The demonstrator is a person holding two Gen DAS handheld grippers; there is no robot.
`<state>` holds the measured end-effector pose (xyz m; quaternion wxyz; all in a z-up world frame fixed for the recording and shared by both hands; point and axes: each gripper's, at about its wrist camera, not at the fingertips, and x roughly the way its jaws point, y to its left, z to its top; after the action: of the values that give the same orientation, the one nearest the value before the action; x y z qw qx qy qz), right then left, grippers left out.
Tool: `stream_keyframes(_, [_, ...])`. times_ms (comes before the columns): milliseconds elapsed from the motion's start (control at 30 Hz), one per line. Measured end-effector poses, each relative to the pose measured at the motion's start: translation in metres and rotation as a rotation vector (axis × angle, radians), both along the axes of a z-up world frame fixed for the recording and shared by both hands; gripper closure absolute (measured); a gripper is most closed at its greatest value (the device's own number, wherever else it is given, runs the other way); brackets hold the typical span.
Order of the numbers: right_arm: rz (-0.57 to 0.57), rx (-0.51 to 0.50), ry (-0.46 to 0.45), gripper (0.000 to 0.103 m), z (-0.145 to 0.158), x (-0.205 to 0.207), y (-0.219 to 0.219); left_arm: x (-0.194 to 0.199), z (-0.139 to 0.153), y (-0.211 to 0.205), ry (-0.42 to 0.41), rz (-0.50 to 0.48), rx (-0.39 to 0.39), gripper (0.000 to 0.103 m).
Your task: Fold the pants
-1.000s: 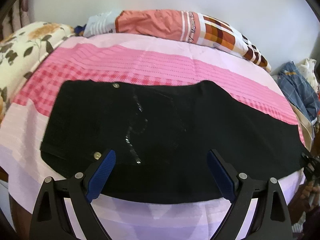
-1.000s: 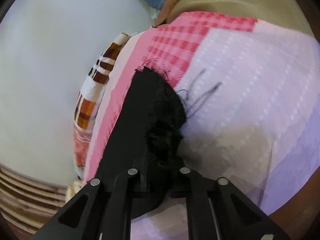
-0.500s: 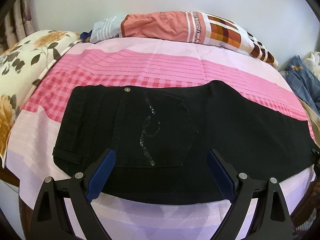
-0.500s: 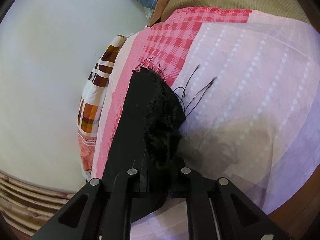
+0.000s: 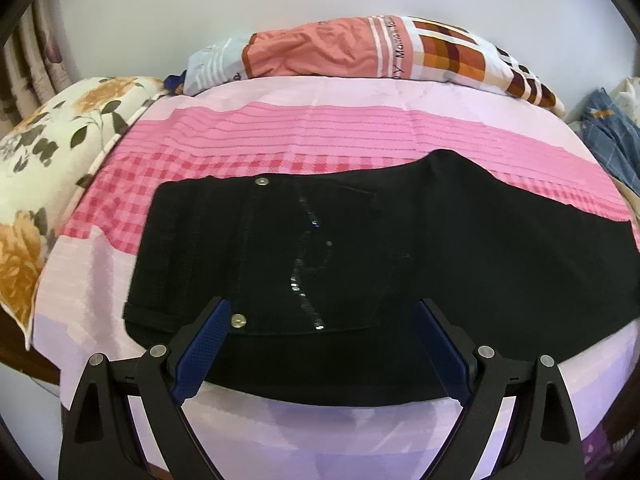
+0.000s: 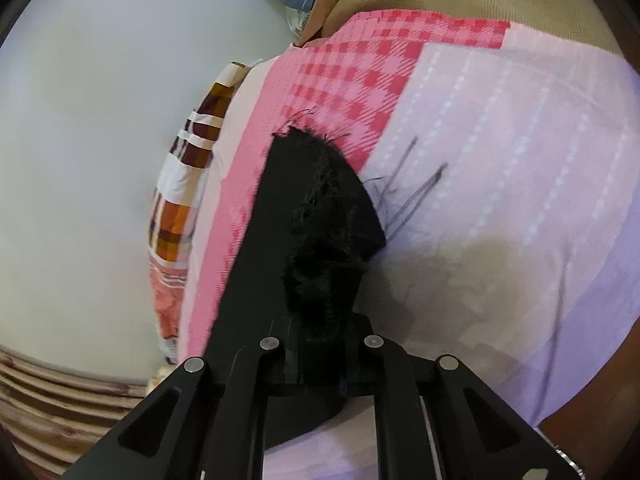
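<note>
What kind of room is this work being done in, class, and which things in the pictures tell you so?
Most likely a bedroom in a home. The black pants lie on a bed with a pink and lilac sheet, a patterned pillow sits against the wall, and a floral pillow lies to one side.

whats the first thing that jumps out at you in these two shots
The black pants spread flat across the pink and lilac bedsheet, a sequin swirl on the back pocket. The open left gripper hovers at their near edge, while the right gripper is shut on the frayed hem.
</note>
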<state>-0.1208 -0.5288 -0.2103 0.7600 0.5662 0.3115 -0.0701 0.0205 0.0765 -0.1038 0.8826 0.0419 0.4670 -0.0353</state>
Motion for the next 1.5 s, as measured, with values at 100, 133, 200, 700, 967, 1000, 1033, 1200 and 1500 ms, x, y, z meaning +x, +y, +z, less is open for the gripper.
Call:
stream_keyframes(100, [0.041,0.007,-0.030,0.092,0.015,0.014,0.015,0.001,0.006,0.011,-0.003,0.030,-0.004,0.011])
stream_keyframes(133, [0.065,0.012,-0.045,0.092,0.022,0.022,0.024,0.001,0.008,0.014,-0.003,0.036,-0.008,0.011])
stream_keyframes(200, [0.103,0.018,-0.067,0.092,0.032,0.035,0.039,0.000,0.011,0.021,-0.005,0.051,-0.009,0.011])
stream_keyframes(700, [0.551,0.098,-0.088,0.092,0.037,0.161,0.235,-0.004,0.009,0.029,0.008,0.056,0.023,0.011])
stream_keyframes(967, [0.724,0.100,-0.036,0.092,0.016,0.192,0.313,-0.006,0.004,0.021,0.018,0.030,0.047,0.011])
stream_keyframes(1000, [0.738,0.096,-0.032,0.092,0.016,0.192,0.319,-0.006,0.004,0.020,0.019,0.028,0.049,0.011])
stream_keyframes(1033, [0.748,0.087,-0.028,0.092,0.015,0.193,0.325,-0.006,0.003,0.020,0.020,0.028,0.050,0.011])
stream_keyframes(1200, [0.787,0.038,-0.006,0.092,0.013,0.194,0.341,-0.004,0.000,0.021,0.033,0.026,0.044,0.011])
stream_keyframes(1500, [0.848,-0.053,0.007,0.091,0.015,0.189,0.353,-0.004,-0.003,0.018,0.049,0.014,0.051,0.011])
